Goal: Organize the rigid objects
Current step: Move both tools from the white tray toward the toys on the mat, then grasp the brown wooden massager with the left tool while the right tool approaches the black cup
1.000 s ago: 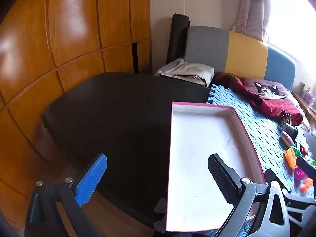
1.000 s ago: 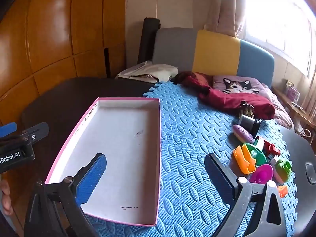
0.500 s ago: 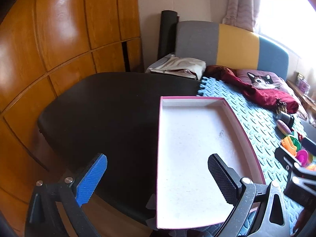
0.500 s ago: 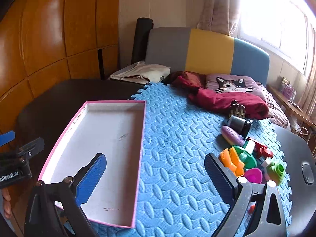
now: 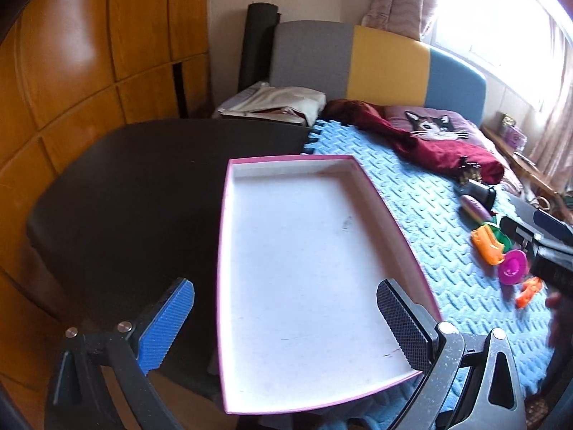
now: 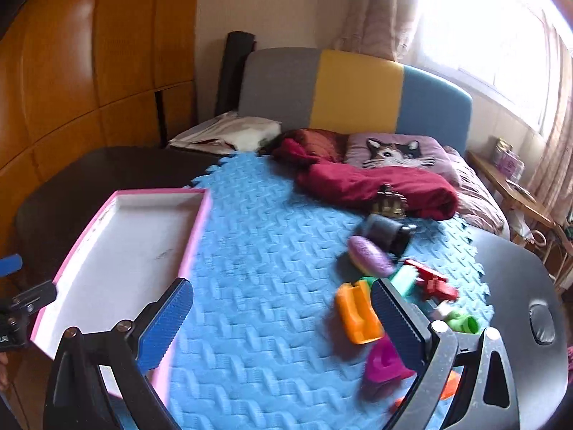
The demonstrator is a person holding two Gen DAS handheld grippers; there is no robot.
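While no writing reads clearly, left tongs (image 5: 284, 317) and right tongs (image 6: 281, 317) gape, empty.

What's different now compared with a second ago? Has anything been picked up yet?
Nothing has been picked up. The right gripper has swung right and closer to the toys, which now fill more of its view, its jaws wide open. The left gripper turned a little, staying open over the tray. The tray is empty as before, and the toys and mat have not moved.
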